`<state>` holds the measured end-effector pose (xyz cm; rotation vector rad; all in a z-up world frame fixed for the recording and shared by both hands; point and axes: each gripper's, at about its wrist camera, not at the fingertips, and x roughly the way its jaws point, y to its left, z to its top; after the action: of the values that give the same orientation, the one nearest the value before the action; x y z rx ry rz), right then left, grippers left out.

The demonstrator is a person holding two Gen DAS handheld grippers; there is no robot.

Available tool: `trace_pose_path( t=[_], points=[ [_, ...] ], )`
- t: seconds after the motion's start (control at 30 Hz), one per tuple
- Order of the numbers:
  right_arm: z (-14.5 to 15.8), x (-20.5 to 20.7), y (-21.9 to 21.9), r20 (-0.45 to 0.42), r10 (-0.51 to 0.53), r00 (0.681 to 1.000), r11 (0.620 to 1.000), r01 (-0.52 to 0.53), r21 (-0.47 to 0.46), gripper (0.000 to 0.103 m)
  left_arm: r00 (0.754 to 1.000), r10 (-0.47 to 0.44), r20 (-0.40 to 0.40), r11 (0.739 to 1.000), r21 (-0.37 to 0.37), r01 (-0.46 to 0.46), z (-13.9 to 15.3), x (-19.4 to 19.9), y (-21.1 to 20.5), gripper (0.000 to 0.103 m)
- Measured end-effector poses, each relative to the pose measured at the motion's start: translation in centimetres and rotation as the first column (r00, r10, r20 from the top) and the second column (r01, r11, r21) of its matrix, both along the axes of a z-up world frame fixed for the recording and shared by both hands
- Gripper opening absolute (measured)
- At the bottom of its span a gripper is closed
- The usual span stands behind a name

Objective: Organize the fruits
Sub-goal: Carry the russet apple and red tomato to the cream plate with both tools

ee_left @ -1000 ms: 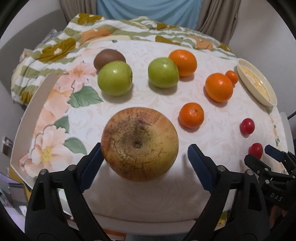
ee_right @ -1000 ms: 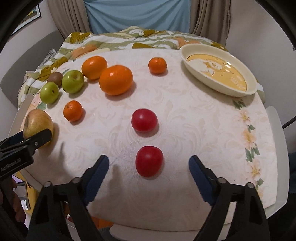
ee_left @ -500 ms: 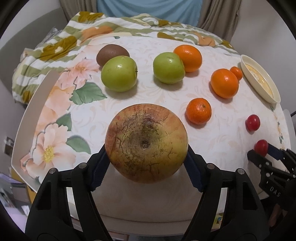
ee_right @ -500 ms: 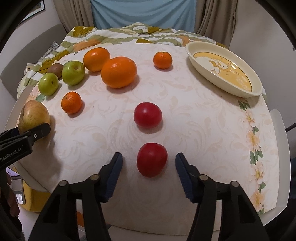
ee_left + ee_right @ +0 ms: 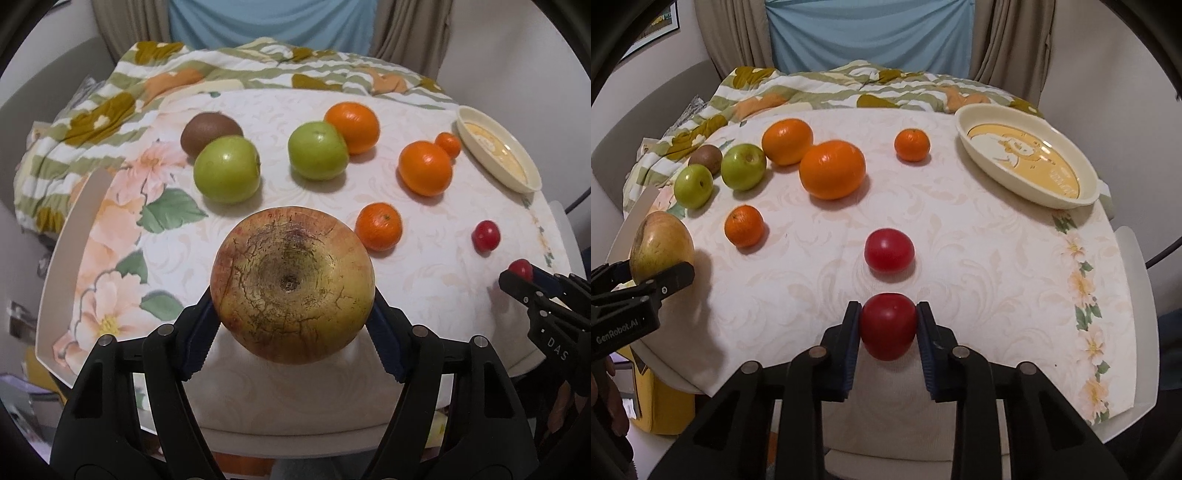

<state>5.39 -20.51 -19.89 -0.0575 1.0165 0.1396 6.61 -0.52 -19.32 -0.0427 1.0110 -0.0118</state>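
Now both clamped — left gripper apple, right gripper tomato

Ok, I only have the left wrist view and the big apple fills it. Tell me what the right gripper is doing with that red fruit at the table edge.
Observer: The right gripper is shut on the near red fruit, with a pad pressed against each side.
Operator: Describe the inside of the dish.
Observer: The cream dish has a yellow cartoon figure printed on its floor.
Operator: Check the far small orange, mine is half hidden.
Observer: The small orange sits apart from the big orange, with bare cloth between them.
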Motion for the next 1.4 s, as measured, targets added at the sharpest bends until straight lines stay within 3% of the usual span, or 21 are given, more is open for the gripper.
trace_pose_path(
  t=[0.3, 0.43, 0.77, 1.0, 1.4],
  points=[
    [4.5, -0.3, -1.1, 0.045, -0.100, 0.994, 0.992, 0.096, 0.085, 0.027, 0.991, -0.102, 0.087, 0.995, -0.008, 0.103, 5.4, 0.4, -0.5, 0.081],
    [6.4, 0.5, -2.8, 0.080, -0.133, 0.988, 0.989, 0.127, 0.074, 0.027, 0.980, -0.162, 0.119, 0.986, -0.005, 0.164, 7.4, 1.7, -2.0, 0.081],
    [9.1, 5.2, -9.9, 0.134, -0.161, 0.978, 0.985, 0.151, 0.083, 0.027, 0.954, -0.248, 0.170, 0.967, -0.010, 0.253, 10.8, 7.6, -10.4, 0.081],
    [9.0, 9.8, -15.0, 0.139, -0.134, 0.981, 0.988, 0.120, 0.101, 0.027, 0.951, -0.260, 0.170, 0.963, -0.031, 0.269, 10.5, 13.1, -17.7, 0.081],
    [6.5, 17.0, -21.9, 0.099, -0.113, 0.989, 0.990, 0.104, 0.097, 0.027, 0.951, -0.297, 0.088, 0.952, -0.048, 0.302, 6.0, 21.4, -27.9, 0.081]
  ],
)
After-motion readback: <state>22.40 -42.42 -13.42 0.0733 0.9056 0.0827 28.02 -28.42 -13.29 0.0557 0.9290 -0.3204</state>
